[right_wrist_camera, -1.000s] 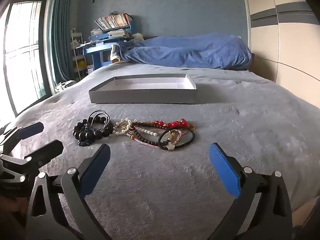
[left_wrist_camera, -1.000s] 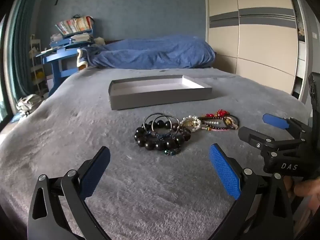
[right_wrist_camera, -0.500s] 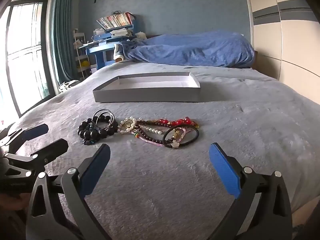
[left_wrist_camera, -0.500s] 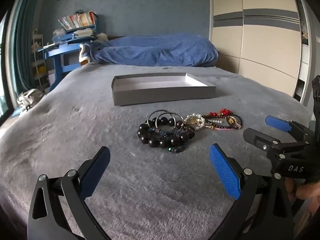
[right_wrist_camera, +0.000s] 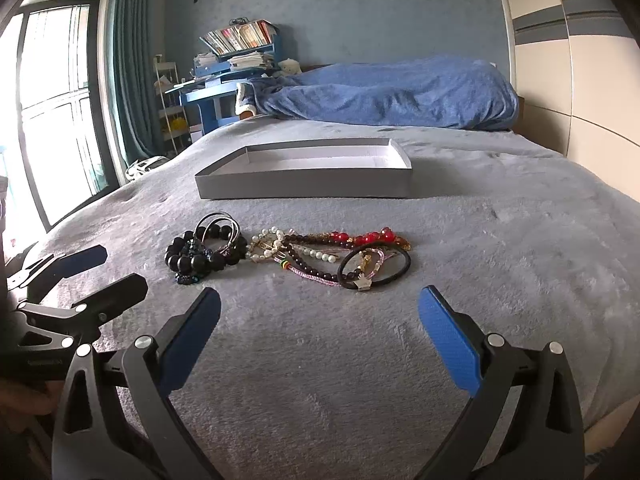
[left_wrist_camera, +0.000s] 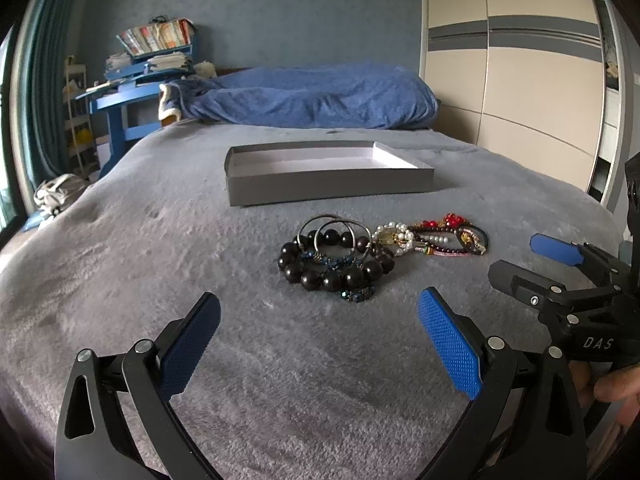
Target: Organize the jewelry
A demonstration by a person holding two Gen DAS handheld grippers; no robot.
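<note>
I'm hovering both grippers spread wide and empty: left gripper (left_wrist_camera: 318, 344), right gripper (right_wrist_camera: 320, 338). The jewelry pile (right_wrist_camera: 286, 254) is lying dead ahead on the grey bedspread (right_wrist_camera: 500, 248), strung left-to-right, short of the grey tray (right_wrist_camera: 304, 182); black bead bracelet (left_wrist_camera: 334, 266) nearer my left.

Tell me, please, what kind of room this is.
Most likely a bedroom: the jewelry lies on a bed under a grey blanket, with a blue duvet at its head and a wardrobe beside it.
</note>
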